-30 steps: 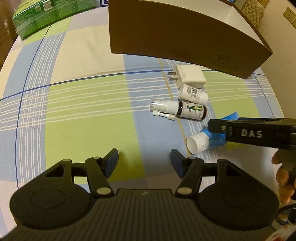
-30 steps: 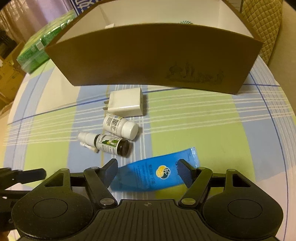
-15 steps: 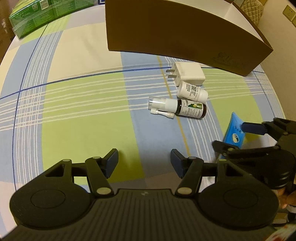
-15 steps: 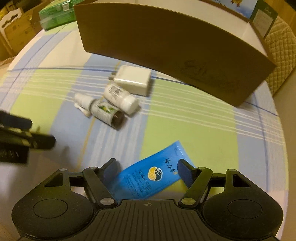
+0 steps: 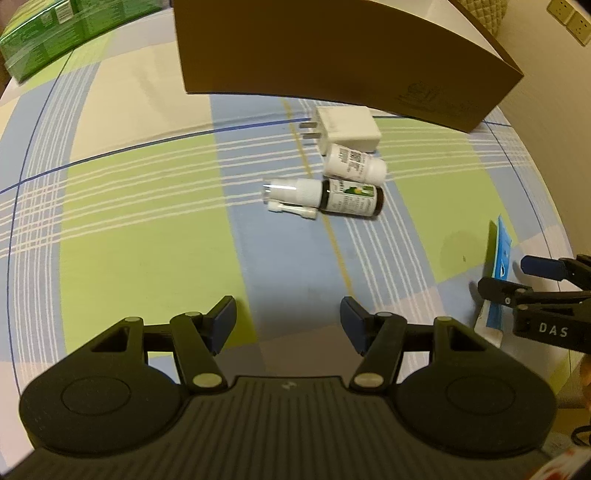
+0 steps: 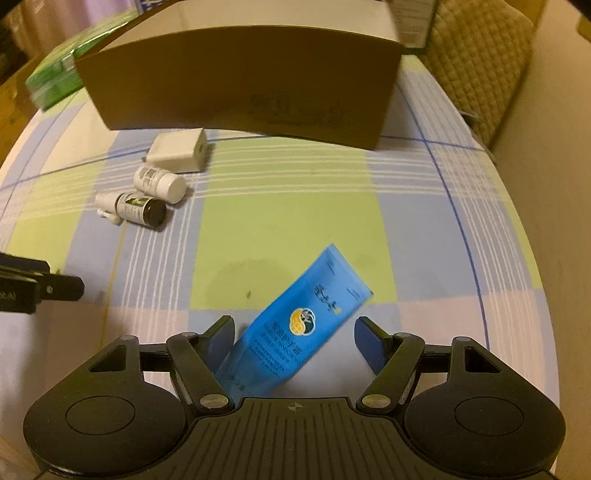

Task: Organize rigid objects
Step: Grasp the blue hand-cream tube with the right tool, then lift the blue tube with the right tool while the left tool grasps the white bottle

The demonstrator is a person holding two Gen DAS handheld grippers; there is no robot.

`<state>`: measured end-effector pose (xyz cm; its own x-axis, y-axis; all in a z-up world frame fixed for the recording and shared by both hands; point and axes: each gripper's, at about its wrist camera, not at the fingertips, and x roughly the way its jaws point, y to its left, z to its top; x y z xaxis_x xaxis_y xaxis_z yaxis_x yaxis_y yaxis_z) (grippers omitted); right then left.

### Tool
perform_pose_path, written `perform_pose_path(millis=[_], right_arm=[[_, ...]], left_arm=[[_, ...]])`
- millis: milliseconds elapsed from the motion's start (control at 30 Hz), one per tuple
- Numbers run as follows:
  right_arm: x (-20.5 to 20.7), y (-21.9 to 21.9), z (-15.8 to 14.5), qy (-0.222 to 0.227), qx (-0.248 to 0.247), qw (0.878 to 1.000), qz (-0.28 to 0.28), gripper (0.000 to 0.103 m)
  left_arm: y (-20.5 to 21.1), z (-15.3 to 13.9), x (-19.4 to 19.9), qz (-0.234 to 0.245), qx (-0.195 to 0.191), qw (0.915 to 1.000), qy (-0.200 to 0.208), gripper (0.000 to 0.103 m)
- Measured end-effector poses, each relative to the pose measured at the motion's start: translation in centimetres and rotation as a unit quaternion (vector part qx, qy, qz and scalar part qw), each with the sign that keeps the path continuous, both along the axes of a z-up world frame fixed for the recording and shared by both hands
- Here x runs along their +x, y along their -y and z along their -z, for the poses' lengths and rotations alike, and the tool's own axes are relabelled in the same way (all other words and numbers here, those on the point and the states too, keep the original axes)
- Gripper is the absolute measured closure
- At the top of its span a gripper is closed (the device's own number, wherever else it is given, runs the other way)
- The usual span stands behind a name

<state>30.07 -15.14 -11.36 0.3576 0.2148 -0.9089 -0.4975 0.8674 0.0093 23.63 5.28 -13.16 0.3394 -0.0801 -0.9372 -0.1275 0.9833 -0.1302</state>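
A blue tube [image 6: 303,325] hangs tilted above the checked cloth, with my right gripper [image 6: 295,328] shut on its lower part; its cap end is hidden under the gripper. In the left wrist view the tube [image 5: 502,254] shows edge-on between the right gripper's [image 5: 517,277] fingers at the far right. A white charger [image 5: 347,127], a white bottle [image 5: 354,164] and a dark spray bottle [image 5: 332,197] lie together in front of the cardboard box [image 5: 332,55]. My left gripper [image 5: 288,314] stands open over bare cloth, well short of them.
A green carton [image 5: 55,33] lies at the back left. A quilted chair cushion [image 6: 480,62] stands beyond the table's right edge [image 6: 524,258]. A wall socket [image 5: 569,18] shows at the top right.
My right gripper has moved rightwards away from the bottles with the blue tube in it, and the tube now leans more steeply. The left gripper has hardly moved.
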Motion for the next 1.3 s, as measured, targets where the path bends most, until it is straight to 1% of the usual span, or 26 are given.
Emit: perform_pose_path(millis=[133,233,267,300,467,800,967,1167,1233,1267,1300], right_arm=[[-0.2,0.1,0.7,-0.019,-0.022,1.0,0.007,0.034],[-0.3,0.7,1.0,-0.031,-0.013,0.999,0.013,0.036],[-0.3,1.0,1.0,-0.028,-0.009,0.999,0.014,0.042],[-0.3,1.1,0.9,-0.023,-0.006,1.0,0.014,0.053],[0.2,1.7,0.8,-0.004,0.004,1.0,0.018,0.059],[4.1,0.9,1.1,0.046,0.026,0.998,-0.014,0.06],[5.0,1.1,0.9,0.035,0.031,0.999,0.007,0.053],[4.2,2.2,0.7,0.024,0.044,0.998,0.03,0.052],[3.9,1.9,0.7,0.035,0.032,0.999,0.017,0.057],[3.8,1.8,0.8,0.046,0.023,0.999,0.013,0.064],[3.9,1.8,0.8,0.052,0.017,0.998,0.013,0.065]], left_arm=[[0.5,0.1,0.0,0.007,0.0,1.0,0.001,0.045],[0.8,-0.2,-0.1,0.011,-0.002,0.9999,0.008,0.045],[0.8,-0.2,-0.1,0.013,-0.002,0.9999,0.009,0.045],[0.8,-0.3,-0.1,0.014,-0.002,0.9998,0.012,0.045],[1.1,-0.6,0.0,0.018,-0.008,0.9994,0.027,0.045],[2.6,-1.3,1.6,0.048,-0.004,0.9967,0.065,0.045],[2.8,-1.7,2.6,0.062,0.006,0.9943,0.086,0.045],[2.9,-1.7,4.7,0.075,0.006,0.9921,0.101,0.045],[3.1,-1.5,5.4,0.081,0.008,0.9916,0.1,0.045],[3.1,-1.3,5.7,0.083,0.009,0.9914,0.1,0.045],[3.2,-1.1,6.0,0.086,0.01,0.9913,0.099,0.045]])
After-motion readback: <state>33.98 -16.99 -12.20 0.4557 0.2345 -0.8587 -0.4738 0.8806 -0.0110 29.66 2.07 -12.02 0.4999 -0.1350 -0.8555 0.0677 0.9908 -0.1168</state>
